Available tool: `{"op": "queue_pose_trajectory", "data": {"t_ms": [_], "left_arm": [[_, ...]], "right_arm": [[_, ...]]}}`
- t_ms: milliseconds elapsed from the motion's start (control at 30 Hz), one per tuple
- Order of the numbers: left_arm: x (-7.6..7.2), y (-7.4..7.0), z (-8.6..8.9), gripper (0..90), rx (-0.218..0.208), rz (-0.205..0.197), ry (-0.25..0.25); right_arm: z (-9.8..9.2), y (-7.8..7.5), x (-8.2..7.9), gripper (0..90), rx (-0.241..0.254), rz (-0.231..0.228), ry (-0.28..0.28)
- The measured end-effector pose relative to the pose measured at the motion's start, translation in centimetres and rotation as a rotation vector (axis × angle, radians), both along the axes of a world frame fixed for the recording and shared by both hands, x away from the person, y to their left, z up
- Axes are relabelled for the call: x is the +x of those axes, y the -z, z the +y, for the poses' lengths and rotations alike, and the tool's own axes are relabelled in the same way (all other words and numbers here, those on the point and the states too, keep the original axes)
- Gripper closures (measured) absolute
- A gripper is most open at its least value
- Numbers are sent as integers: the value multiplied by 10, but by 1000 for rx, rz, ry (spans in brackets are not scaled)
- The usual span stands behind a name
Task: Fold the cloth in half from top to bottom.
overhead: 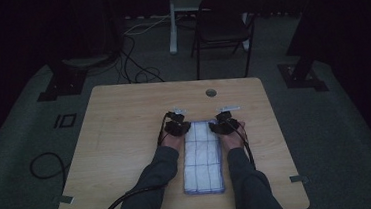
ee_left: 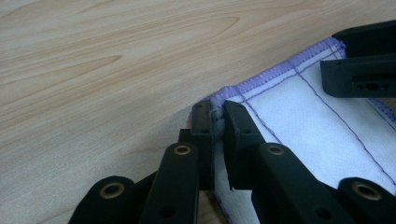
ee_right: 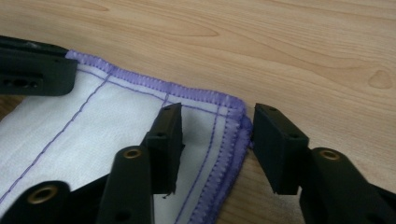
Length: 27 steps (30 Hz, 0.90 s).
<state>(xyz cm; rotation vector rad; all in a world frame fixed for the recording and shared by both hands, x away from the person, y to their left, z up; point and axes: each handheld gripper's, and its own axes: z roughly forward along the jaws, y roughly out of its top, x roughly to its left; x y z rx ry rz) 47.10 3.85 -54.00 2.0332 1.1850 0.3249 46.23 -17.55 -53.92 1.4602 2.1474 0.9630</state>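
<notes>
Flat on the pale wood-grain table (overhead: 126, 139) lies a long folded cloth (overhead: 203, 163), white and soft, crossed by thin purple stitch lines into squares and hemmed with thick purple overlock. Both grippers sit at its far end. The left gripper (ee_left: 217, 114) has its blocky black jaws drawn narrow, pinching the cloth's corner between the pads. The right gripper (ee_right: 215, 126) stands with jaws wide: they straddle the other far corner, one pad over the weave, one beside the hem, neither pressing.
</notes>
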Motion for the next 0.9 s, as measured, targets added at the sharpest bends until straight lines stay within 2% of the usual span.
{"op": "queue_pose_trajectory", "data": {"t_ms": [33, 67, 100, 133, 167, 200, 233, 300, 400, 500, 567, 700, 900], "left_arm": [[0, 0, 0, 843, 0, 0, 0], [0, 0, 0, 845, 3, 2, 2], [0, 0, 0, 847, 3, 2, 2], [0, -1, -1, 851, 5, 8, -7], [0, -1, -1, 854, 5, 8, -7], [0, -1, -2, 859, 5, 8, -14], [0, -1, -2, 860, 5, 8, -14], [0, -1, -2, 863, 2, 13, -18], [3, -4, -2, 868, 10, 25, -9], [3, -5, -2, 869, 10, 23, -10], [3, -11, 0, 869, 14, 4, -9], [4, -17, 0, 869, 7, -8, -11], [4, -37, 2, 868, -14, -49, 1]], "right_arm": [[0, 0, 0, 565, 0, 0, 0], [2, -1, -2, 636, -17, 1, -14], [2, -1, -2, 636, -17, 1, -14], [4, -2, -1, 721, -6, 19, -22], [4, -2, -1, 721, -6, 19, -22], [3, -3, 2, 796, 28, 45, -22], [3, -3, 2, 796, 28, 45, -22], [1, -3, 3, 826, 66, 60, -12], [-2, -4, 4, 839, 94, 62, -12], [-2, -5, 4, 839, 95, 58, -15], [-2, -11, 4, 839, 98, 42, -27], [-3, -19, 4, 839, 102, 14, -38], [-6, -32, 4, 839, 121, -18, -42]]}}
